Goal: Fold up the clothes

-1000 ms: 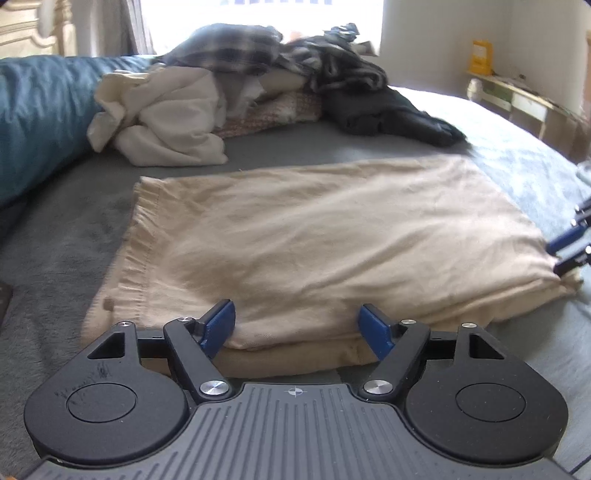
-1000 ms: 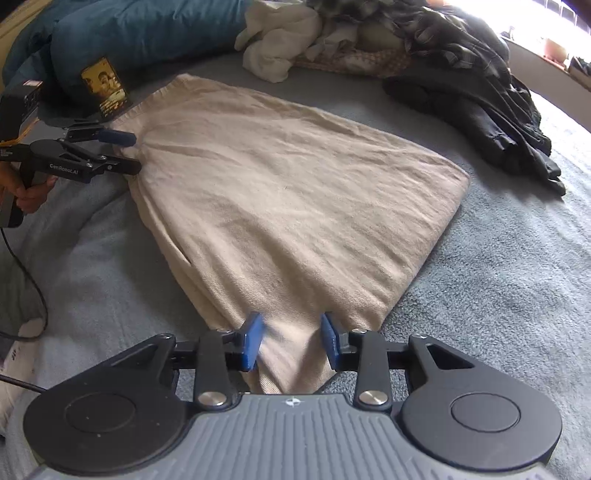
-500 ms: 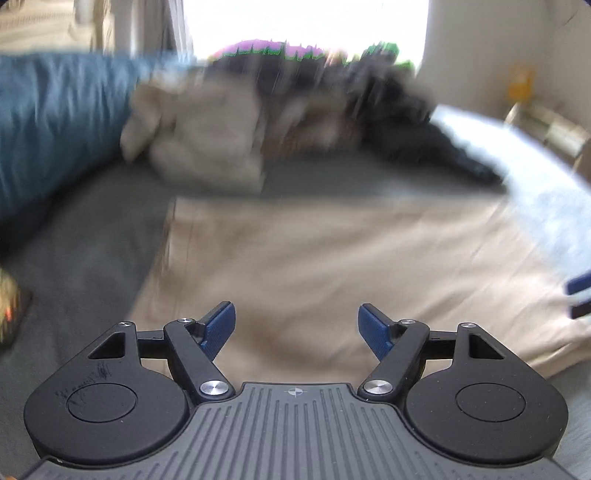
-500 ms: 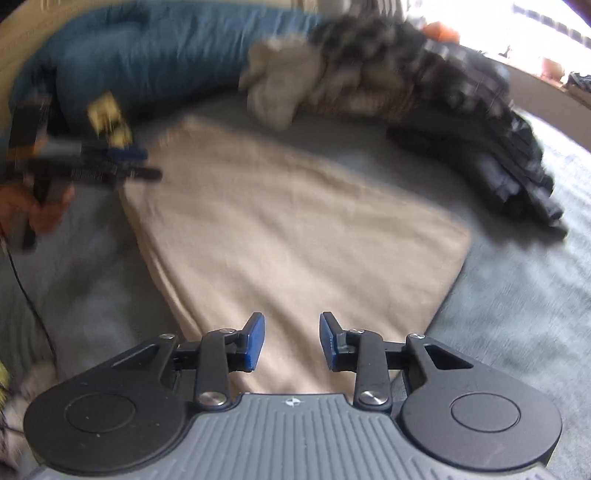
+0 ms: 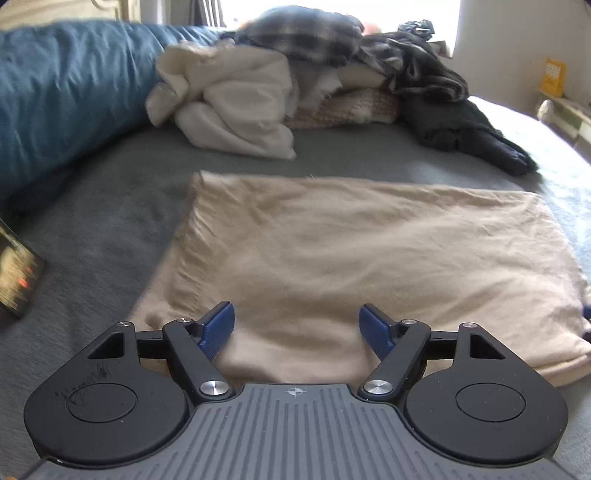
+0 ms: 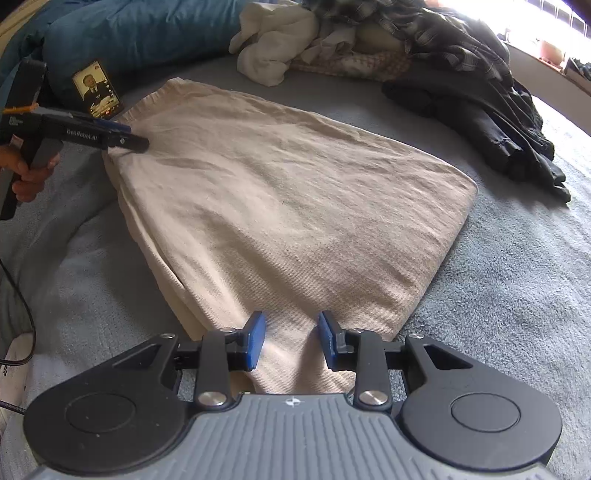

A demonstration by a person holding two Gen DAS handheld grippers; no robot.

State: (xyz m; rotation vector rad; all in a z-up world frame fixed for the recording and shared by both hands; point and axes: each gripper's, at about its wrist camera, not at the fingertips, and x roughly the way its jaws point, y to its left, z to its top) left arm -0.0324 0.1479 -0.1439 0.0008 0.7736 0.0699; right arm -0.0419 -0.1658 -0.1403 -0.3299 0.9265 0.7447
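A beige garment (image 5: 351, 251) (image 6: 280, 199) lies folded flat on the grey bed cover (image 5: 103, 221). My left gripper (image 5: 296, 326) hovers at its near edge with the jaws wide open and nothing pinched, only cloth below them. In the right wrist view a hand (image 6: 29, 177) holds this left gripper (image 6: 127, 134) at the garment's far left corner. My right gripper (image 6: 291, 339) sits over the garment's near corner. Its blue pads (image 6: 255, 339) stand a narrow gap apart, with cloth showing between them and not visibly squeezed.
A heap of clothes lies at the back: white cloth (image 5: 229, 110), a plaid shirt (image 5: 306, 33), and a black garment (image 5: 469, 136) (image 6: 491, 122). A blue duvet (image 5: 55, 103) runs along the left. A lit phone (image 6: 98, 90) leans against it. A cable (image 6: 18, 295) trails at the left.
The left wrist view has swung to the left, so the clothes heap sits further right and the phone has come in at the left edge. The right gripper stays over the same corner.
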